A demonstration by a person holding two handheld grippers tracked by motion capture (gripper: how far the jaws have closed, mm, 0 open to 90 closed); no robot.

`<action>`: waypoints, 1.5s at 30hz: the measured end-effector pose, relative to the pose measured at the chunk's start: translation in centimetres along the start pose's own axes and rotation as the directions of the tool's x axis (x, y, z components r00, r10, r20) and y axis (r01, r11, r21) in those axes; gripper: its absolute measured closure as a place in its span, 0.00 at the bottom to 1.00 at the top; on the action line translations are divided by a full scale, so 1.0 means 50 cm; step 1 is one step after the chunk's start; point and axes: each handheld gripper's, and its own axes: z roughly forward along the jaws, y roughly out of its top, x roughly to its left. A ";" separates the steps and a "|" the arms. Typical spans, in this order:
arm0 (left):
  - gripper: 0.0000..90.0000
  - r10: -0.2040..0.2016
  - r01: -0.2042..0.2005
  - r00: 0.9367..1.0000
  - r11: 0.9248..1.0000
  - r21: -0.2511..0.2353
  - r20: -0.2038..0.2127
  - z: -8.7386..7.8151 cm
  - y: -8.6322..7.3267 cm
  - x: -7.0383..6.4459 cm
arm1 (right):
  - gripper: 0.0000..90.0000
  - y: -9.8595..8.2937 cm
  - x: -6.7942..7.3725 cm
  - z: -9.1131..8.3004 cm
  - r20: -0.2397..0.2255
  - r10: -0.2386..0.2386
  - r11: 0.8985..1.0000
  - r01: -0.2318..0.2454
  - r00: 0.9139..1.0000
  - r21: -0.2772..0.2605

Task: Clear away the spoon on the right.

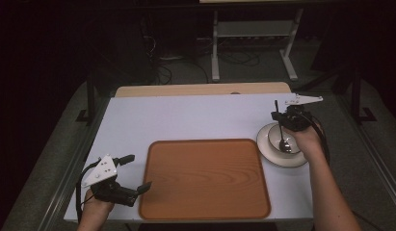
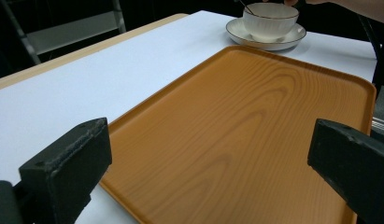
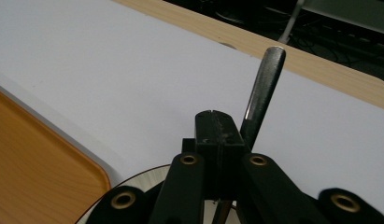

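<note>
Desk: white top with a pale wooden strip along its far edge, set over a dark floor with cables and a metal stand behind.

Tray: rectangular, orange-brown wood grain, rounded corners, raised rim. It lies flat on the near middle of the desk, bare. In the left gripper view its surface runs between the two jaws and on toward the cup.

Saucer: round, white, thin dark line at the rim. It sits on the desk just beside the tray's far right corner, apart from the tray.

Cup: white bowl-shaped cup with a dark rim line, standing upright in the middle of the saucer.

Left gripper: held in the person's left hand over the near left corner of the desk, just beside the tray's left edge. Jaws spread wide, holding nothing, pointed across the tray.

Right gripper: held in the person's right hand above the cup and saucer. Jaws pressed narrow around the handle of the spoon, as the right gripper view shows.

Spoon: small, dark metal. Its bowl rests inside the cup; its handle rises steeply, passes between the right gripper's jaws, and its tip stands clear above them.
</note>
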 end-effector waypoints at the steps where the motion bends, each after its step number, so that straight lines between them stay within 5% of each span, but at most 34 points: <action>1: 0.00 0.001 -0.001 1.000 1.000 0.000 0.002 0.000 0.000 0.000 | 0.99 0.000 -0.001 -0.001 0.001 0.004 1.000 -0.004 1.000 -0.001; 45: 0.00 0.004 -0.004 1.000 1.000 0.001 0.001 -0.001 0.001 -0.002 | 0.99 -0.049 -0.069 -0.065 0.151 0.090 0.995 -0.097 0.984 0.036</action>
